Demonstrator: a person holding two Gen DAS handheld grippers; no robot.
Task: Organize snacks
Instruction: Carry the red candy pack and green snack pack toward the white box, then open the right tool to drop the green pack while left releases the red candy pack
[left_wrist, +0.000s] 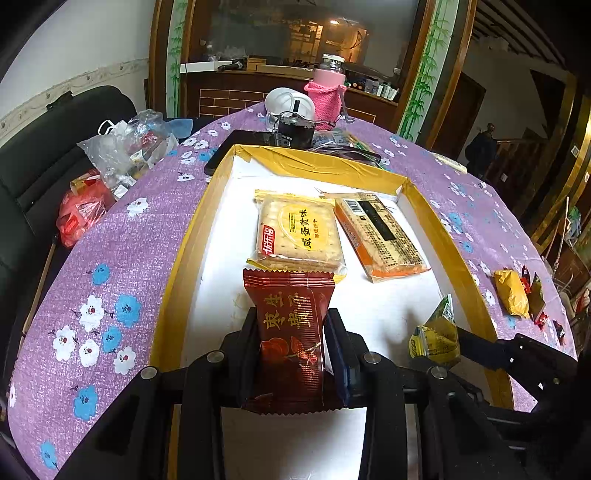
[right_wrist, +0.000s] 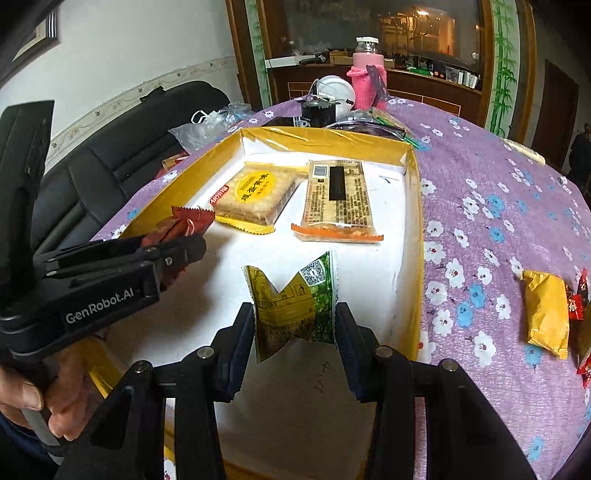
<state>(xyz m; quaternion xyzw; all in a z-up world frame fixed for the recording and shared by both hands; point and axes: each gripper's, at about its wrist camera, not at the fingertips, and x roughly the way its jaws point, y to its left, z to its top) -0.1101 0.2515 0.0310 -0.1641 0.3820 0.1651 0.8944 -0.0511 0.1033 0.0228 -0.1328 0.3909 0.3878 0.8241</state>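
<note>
Here, two grippers hover over a shallow white tray (left_wrist: 424, 206) with yellow taped walls, set on a purple flowered tablecloth (left_wrist: 122, 258). The left gripper (left_wrist: 291, 325) is clamped on a dark red snack packet (left_wrist: 291, 332). The right gripper (right_wrist: 295, 317) is clamped on a green and yellow snack packet (right_wrist: 291, 306), crumpled between its fingers. Two cracker packs lie flat at the tray's far end: a yellow-labelled pack (left_wrist: 299, 232) and, just beside it, an orange-edged pack (left_wrist: 380, 236). More small snacks (right_wrist: 546, 314) lie on the cloth right of the tray.
</note>
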